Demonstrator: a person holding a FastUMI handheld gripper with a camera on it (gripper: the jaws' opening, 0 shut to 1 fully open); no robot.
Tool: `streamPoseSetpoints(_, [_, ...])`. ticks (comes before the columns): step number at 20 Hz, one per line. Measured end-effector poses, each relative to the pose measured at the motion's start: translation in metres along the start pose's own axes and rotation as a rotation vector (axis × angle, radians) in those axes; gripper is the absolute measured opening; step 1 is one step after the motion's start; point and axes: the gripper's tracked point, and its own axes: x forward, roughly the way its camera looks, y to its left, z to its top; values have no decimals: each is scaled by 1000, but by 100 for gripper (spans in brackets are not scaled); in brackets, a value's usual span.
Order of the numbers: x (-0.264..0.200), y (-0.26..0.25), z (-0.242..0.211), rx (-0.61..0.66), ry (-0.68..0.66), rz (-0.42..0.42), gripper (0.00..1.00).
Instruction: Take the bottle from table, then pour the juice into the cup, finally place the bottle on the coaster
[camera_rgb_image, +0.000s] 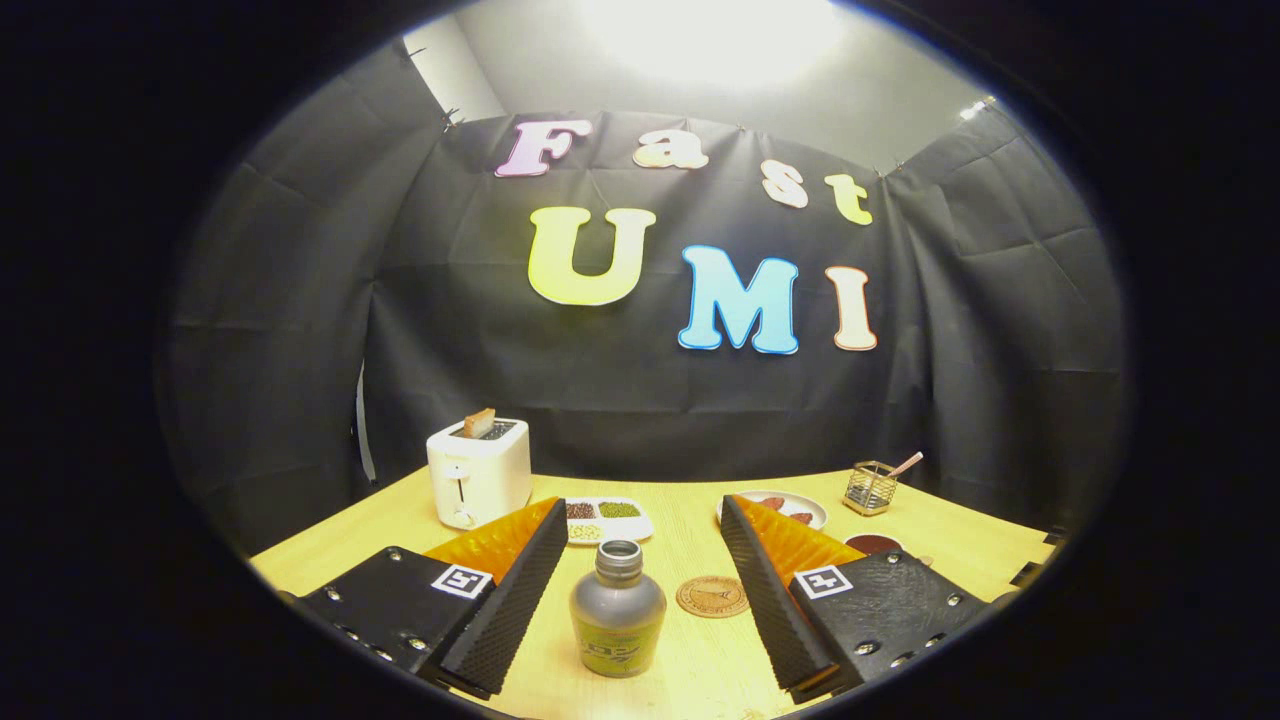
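Jaws gaping wide around juice bottle, not touching. First step: reaching for grab. Next needing squeeze on bottle's sides.

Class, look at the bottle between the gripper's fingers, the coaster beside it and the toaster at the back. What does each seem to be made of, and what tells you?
Bottle: likely metal, from its dull grey sheen, with a printed band; it stands between the open gripper fingers, untouched.
Coaster: wood or cork, matte brown with engraved-looking rings.
Toaster: probably plastic, smooth glossy white shell.
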Motion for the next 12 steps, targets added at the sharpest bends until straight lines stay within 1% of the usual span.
streamPoseSetpoints(4, [11, 12, -25, -17, 14, 31, 95])
streamPoseSetpoints(9, [26, 18, -61, -7, 34, 46, 95])
streamPoseSetpoints(12, [31, 20, -74, -13, 39, 50, 95])
